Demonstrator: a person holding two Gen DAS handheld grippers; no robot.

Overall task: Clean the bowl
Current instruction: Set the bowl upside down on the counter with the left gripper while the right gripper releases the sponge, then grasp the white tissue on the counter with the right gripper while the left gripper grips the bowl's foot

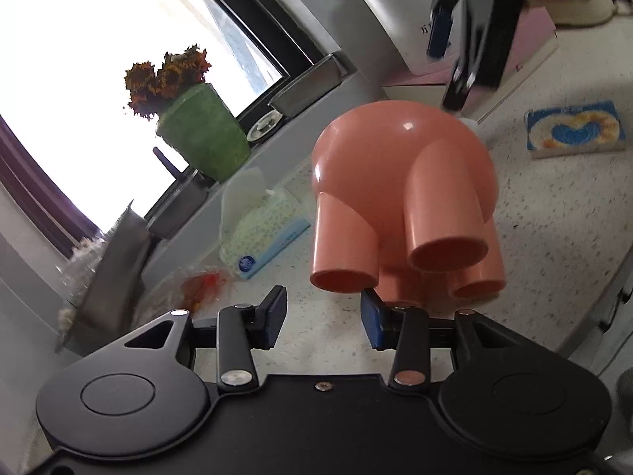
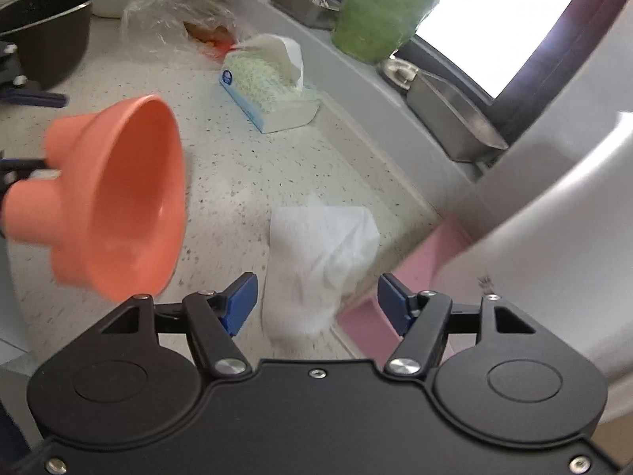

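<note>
So there's one bowl [image 1: 399,170], salmon-orange plastic with four stubby tube legs. It's off the counter [image 1: 554,217], tipped on its side: the left wrist view looks at its underside and legs, the right wrist view looks into its open mouth.

The left gripper [image 1: 324,316] has its two blue pads spread apart. The right pad sits right at one leg, and the other legs block the view there, so I honestly can't tell whether it has any grip on the bowl.

The right gripper [image 2: 314,303] is wide open with nothing clamped. One white paper towel [image 2: 320,261] sits between its fingers, loose, touching neither pad as far as I can see.

On the speckled counter:
- one tissue box [image 2: 269,87] with a sheet sticking up, near the back edge
- one crinkly clear plastic bag [image 2: 178,19] with something orange inside, past the tissue box
- one blue-and-orange sponge [image 1: 575,132], well apart from the bowl
- one dark pot [image 2: 43,27] by the far left corner in the right wrist view

On the windowsill: one green planter [image 1: 203,130] with dried flowers, and at least two metal trays [image 2: 455,118].
</note>
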